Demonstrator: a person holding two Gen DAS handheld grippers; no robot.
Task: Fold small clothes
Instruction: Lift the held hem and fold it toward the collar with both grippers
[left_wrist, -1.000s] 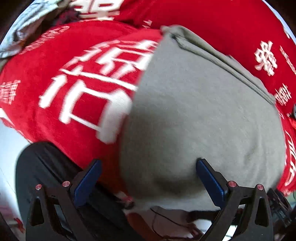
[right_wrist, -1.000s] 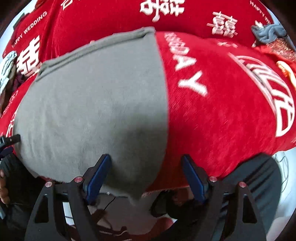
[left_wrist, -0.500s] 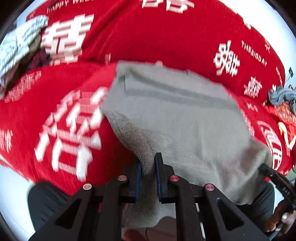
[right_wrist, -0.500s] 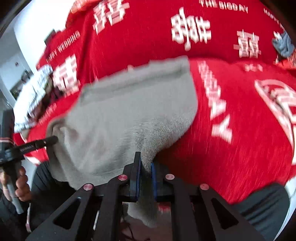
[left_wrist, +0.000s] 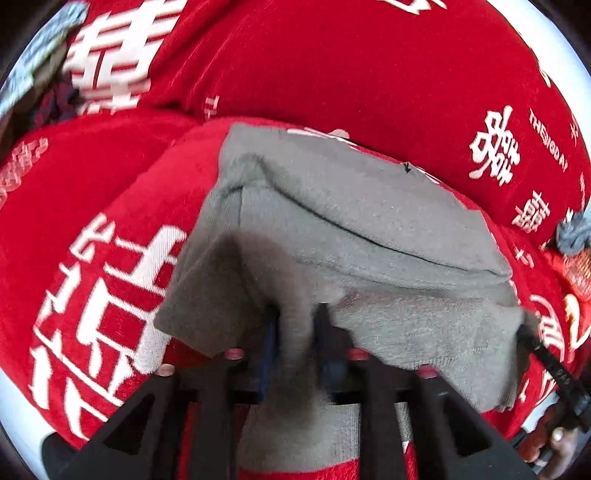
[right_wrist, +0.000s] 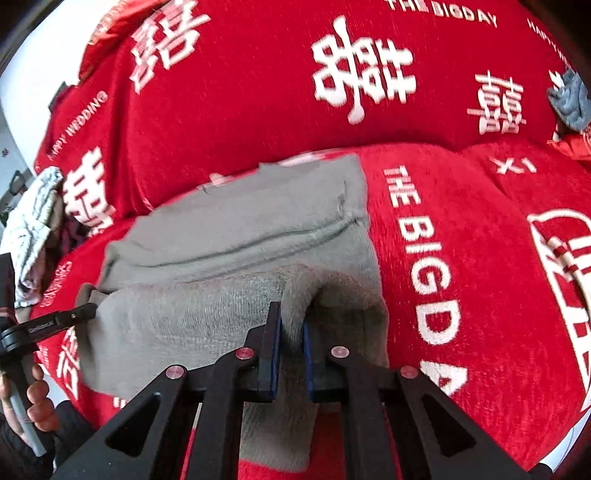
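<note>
A grey garment (left_wrist: 369, 221) lies on a red cover with white lettering (left_wrist: 332, 74). Its near edge is lifted and carried over toward its far hem, so the cloth is doubled. My left gripper (left_wrist: 295, 332) has a bunch of that edge between its pads; the jaws are opening, and the cloth still fills the gap. In the right wrist view the same garment (right_wrist: 240, 229) is pinched in my right gripper (right_wrist: 291, 332), whose jaws are just opening while its pads still press the fold. The left gripper's finger (right_wrist: 55, 321) shows at the garment's left corner.
A grey-blue bundle of cloth (right_wrist: 569, 96) lies at the far right of the red cover (right_wrist: 461, 258), with a red item below it. A pale patterned cloth (right_wrist: 33, 221) is heaped at the left. A hand (right_wrist: 33, 402) grips the left tool's handle.
Both grippers went from wide open around the garment's near edge to closed on it. They then raised it and carried it forward over the far half. The jaws now stand slightly wider.
</note>
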